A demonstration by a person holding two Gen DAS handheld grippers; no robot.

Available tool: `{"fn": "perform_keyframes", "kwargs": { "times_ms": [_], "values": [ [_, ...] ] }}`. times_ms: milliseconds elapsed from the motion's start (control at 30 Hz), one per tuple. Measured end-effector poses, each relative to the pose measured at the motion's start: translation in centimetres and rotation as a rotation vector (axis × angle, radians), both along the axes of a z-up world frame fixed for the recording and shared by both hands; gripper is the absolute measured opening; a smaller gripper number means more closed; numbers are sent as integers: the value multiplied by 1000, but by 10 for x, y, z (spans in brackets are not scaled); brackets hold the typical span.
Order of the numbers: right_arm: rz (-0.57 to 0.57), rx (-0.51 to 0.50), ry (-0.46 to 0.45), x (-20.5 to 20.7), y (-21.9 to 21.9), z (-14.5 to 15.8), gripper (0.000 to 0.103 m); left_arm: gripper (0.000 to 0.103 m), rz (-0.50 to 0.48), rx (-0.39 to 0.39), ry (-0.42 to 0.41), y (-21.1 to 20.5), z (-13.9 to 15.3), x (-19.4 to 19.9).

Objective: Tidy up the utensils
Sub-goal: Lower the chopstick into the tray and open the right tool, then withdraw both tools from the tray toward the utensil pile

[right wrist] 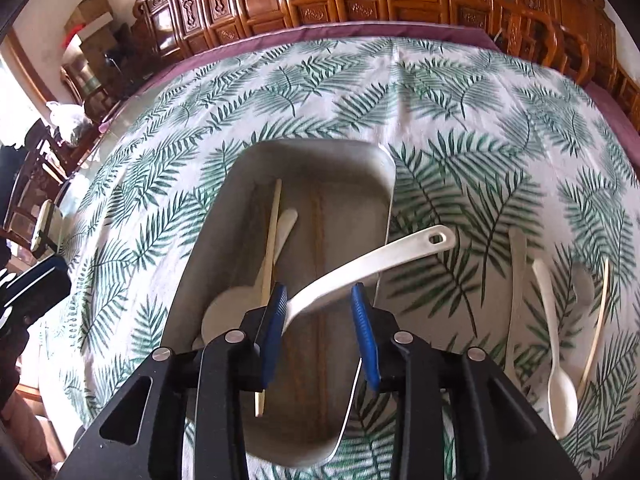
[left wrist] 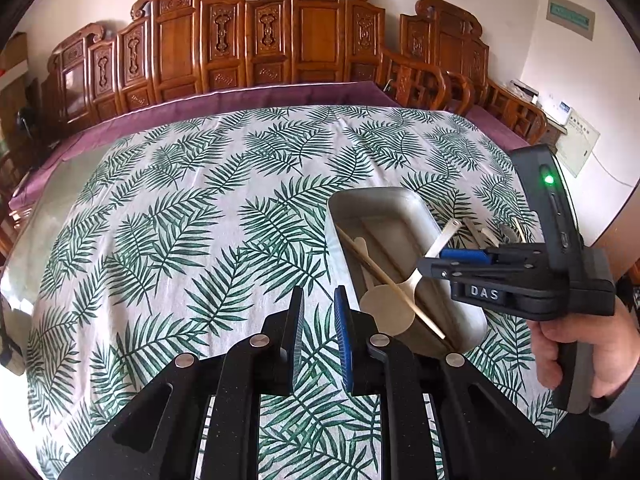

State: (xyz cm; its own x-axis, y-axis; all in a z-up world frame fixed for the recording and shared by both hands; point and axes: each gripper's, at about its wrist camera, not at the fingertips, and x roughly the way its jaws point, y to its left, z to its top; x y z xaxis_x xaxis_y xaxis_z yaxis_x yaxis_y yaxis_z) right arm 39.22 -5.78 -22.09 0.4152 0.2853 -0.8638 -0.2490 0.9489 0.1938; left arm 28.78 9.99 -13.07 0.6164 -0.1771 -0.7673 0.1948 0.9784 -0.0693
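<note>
A grey metal tray [right wrist: 352,160] [left wrist: 372,200] lies on the leaf-print tablecloth. In it lie a white spoon [right wrist: 236,304] [left wrist: 386,314] and a wooden chopstick [right wrist: 270,240] [left wrist: 384,276]. My right gripper [right wrist: 318,312] [left wrist: 432,258] hovers over the tray with its jaws open. A white ladle-like spoon [right wrist: 372,260] [left wrist: 440,240] passes between the fingers, its handle reaching over the tray's right rim. My left gripper [left wrist: 318,340] is empty, with a narrow gap between its fingers, over the cloth left of the tray.
Right of the tray lie several loose utensils on the cloth: white spoons [right wrist: 556,360] [right wrist: 518,288] and a chopstick [right wrist: 596,328]. Carved wooden chairs [left wrist: 280,40] line the table's far edge. The cloth [left wrist: 180,220] stretches left of the tray.
</note>
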Motion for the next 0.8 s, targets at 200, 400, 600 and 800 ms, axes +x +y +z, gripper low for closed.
{"fn": "perform_keyframes", "kwargs": {
  "times_ms": [200,400,600,800],
  "values": [
    [71,-23,-40,15,14,-2,36,14,0,-10,2,5,0,2],
    [186,4,-87,21,26,2,21,14,-1,-11,-1,8,0,6],
    [187,-1,-99,17,19,8,21,16,-2,-5,-2,5,0,8],
    [172,-13,-137,6,4,22,21,26,-10,1,-13,-7,3,7]
  ]
}}
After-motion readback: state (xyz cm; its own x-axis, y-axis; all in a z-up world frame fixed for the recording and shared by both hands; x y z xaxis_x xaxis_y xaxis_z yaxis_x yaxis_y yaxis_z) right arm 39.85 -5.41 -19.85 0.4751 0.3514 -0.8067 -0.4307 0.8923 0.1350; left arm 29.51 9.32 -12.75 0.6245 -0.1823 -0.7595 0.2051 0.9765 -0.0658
